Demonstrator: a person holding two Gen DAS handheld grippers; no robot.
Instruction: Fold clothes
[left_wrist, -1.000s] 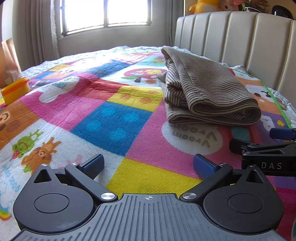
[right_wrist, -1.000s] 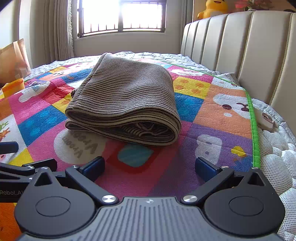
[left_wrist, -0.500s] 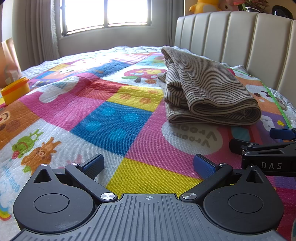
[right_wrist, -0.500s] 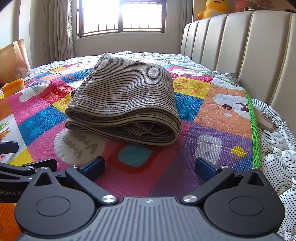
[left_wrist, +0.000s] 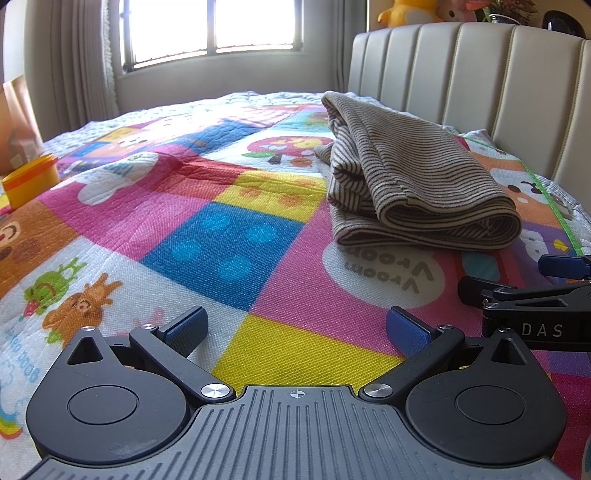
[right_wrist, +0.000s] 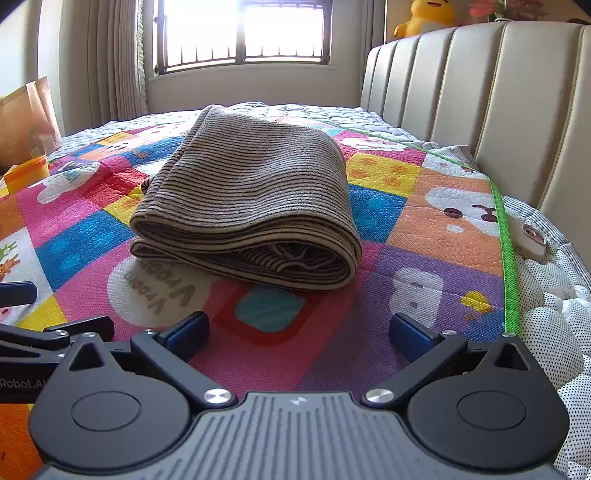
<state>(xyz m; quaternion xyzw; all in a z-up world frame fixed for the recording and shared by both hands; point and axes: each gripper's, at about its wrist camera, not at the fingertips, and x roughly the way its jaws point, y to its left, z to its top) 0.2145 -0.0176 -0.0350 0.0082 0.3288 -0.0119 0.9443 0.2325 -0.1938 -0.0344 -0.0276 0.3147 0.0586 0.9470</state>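
left gripper (left_wrist: 295, 326): my fingers (left_wrist: 186, 326) spread wide, holding nothing, low over the play mat (left_wrist: 236, 236) on the bed. Striped garment is ahead and to my right, well apart from this tool.
mat print: "Vroom Vroom" (left_wrist: 384, 267) reads upside down in the white oval just in front of the garment; more lettering at the far-left mat edge, too warped to read.
striped garment (right_wrist: 251, 199): brown-and-cream stripes, already doubled into a thick bundle, rolled fold edge facing me, lying flat on the mat near the padded headboard (right_wrist: 480, 110). Not touched by either tool.
step in hand: looks like the fold is done or nearly so (my read, not certain). If one more fold is needed, I'd take the two near corners of the rolled edge, one per tool, pinch all layers together, lift evenly and lay it over so the stripes stay parallel. If done, leave it; loose inner layers on its left side could spill if nudged.
right gripper (right_wrist: 299, 330): fingers wide apart too, empty, pointed straight at the bundle's near edge, short of it.
tool markings: "DAS" (left_wrist: 541, 329) on the right tool's side, "Robot.AI" (right_wrist: 20, 384) cut off on the left tool's body.
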